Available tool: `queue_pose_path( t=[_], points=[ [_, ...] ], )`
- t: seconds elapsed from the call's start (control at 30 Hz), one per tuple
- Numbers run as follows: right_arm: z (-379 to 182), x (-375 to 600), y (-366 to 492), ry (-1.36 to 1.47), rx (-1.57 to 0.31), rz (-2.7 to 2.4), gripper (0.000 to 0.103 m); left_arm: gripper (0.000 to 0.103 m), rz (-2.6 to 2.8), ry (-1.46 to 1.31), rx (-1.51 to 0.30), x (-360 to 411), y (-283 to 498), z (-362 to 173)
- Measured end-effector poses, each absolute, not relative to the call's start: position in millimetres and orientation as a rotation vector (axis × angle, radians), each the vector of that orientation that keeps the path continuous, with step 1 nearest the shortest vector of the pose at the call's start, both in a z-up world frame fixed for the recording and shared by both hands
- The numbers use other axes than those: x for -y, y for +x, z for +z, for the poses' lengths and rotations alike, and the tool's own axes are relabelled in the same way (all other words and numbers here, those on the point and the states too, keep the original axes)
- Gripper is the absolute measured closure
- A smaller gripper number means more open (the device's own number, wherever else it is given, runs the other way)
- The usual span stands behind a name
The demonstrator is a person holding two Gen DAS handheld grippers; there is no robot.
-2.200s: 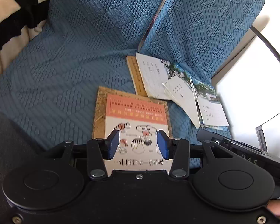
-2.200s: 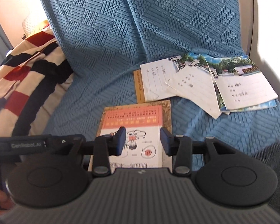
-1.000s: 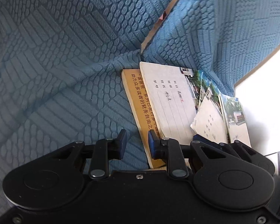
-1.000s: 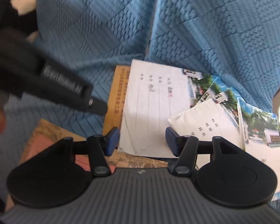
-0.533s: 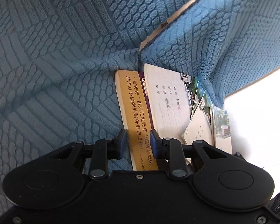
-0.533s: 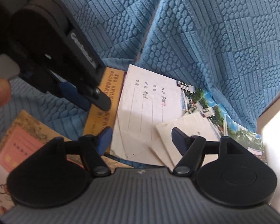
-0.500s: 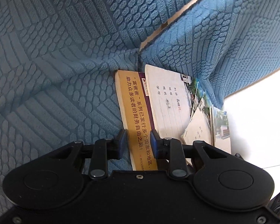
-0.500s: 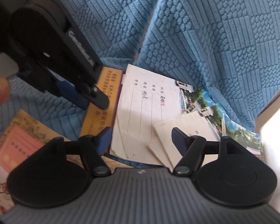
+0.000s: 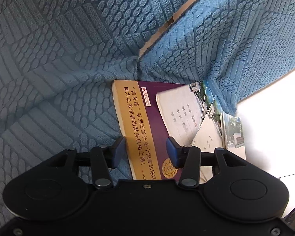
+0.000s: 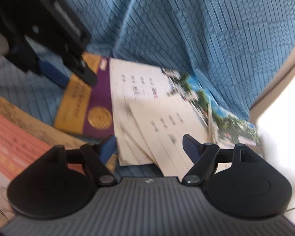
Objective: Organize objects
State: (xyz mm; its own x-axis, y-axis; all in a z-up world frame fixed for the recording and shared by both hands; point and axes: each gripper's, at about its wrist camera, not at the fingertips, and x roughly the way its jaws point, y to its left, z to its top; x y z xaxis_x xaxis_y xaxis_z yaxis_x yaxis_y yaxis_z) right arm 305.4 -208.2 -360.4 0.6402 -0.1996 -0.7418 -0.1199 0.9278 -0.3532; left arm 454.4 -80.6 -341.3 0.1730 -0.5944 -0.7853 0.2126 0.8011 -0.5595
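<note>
The left gripper (image 9: 145, 150) hangs over the near end of a purple-and-gold book (image 9: 141, 129), its jaws opening, the blue pads straddling the cover without pressing it; the right gripper (image 10: 149, 145), jaws also opening and wide, hovers above a fan of cream notebooks (image 10: 153, 118) that overlap the book's right side; nothing is gripped. To the left lies an orange-covered book (image 10: 15, 139) on the blue textured sofa cover (image 9: 59, 59); beyond the books the fabric rises into the backrest.
</note>
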Motion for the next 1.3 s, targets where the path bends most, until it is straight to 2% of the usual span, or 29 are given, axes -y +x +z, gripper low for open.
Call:
queue_pose_path(
  t=[0.17, 0.3, 0.43, 0.7, 0.93, 1.1, 1.2, 1.23, 1.27, 1.3],
  points=[
    [-357, 222, 294, -0.286, -0.9, -0.062, 0.028, 0.058, -0.586, -0.312, -1.26, 88, 451, -339],
    [-332, 224, 286, -0.144, -0.862, -0.047, 0.029, 0.057, -0.577, -0.31, -1.259, 92, 451, -338],
    [-321, 241, 292, 0.273, -0.896, 0.052, 0.028, 0.057, -0.583, -0.38, -1.266, 89, 458, -339],
    [-367, 261, 303, 1.008, -0.96, 0.172, 0.026, 0.057, -0.649, -0.55, -1.266, 76, 469, -338],
    [-387, 265, 304, 1.3, -0.924, 0.11, 0.026, 0.057, -0.692, -0.615, -1.261, 69, 477, -334],
    [-393, 264, 311, 1.358, -0.874, 0.039, 0.027, 0.057, -0.704, -0.652, -1.268, 65, 479, -334],
    [-397, 266, 315, 1.398, -0.842, 0.008, 0.032, 0.057, -0.716, -0.651, -1.257, 66, 477, -332],
    [-399, 265, 316, 1.403, -0.843, -0.01, 0.043, 0.057, -0.719, -0.654, -1.252, 66, 478, -331],
    [-403, 266, 313, 1.411, -0.852, -0.029, 0.049, 0.057, -0.721, -0.652, -1.249, 65, 478, -330],
    [-406, 267, 311, 1.418, -0.871, -0.057, 0.065, 0.057, -0.721, -0.651, -1.246, 65, 478, -330]
  ],
)
